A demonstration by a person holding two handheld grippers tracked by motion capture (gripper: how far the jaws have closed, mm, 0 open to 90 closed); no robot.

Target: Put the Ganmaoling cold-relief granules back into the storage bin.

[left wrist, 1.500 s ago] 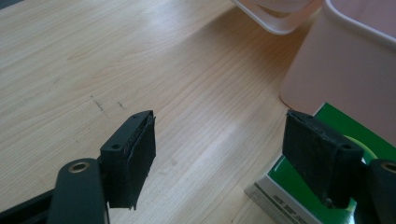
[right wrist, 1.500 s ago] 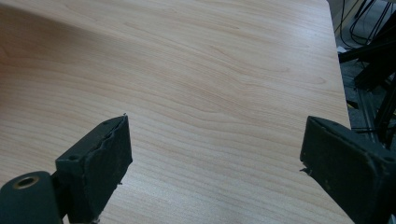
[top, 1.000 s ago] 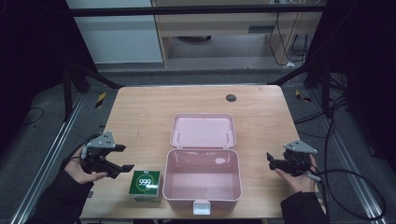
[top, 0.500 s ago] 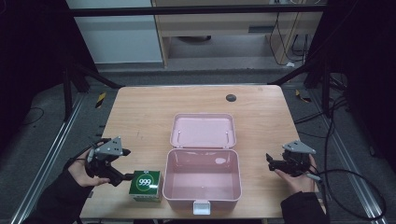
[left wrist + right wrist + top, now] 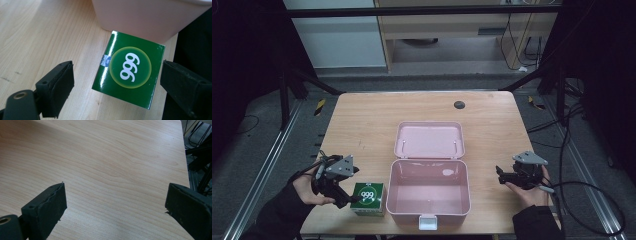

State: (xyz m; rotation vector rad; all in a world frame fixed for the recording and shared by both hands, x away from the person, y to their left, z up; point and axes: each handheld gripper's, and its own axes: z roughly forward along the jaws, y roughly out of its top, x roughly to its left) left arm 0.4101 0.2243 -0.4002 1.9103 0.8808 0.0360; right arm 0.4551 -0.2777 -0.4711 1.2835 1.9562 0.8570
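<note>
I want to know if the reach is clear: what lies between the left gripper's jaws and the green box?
Nothing but bare wooden table. In the left gripper view the left gripper has just been opening, its jaws flanking the green box with a gap on each side, not touching.

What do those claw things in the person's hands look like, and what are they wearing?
Each gripper, left and right, is black with two chunky black jaws lined with flat pads. A grey three-cornered plate sits on top of each, and a black cable trails from the right one. The person wears dark long sleeves.
</note>
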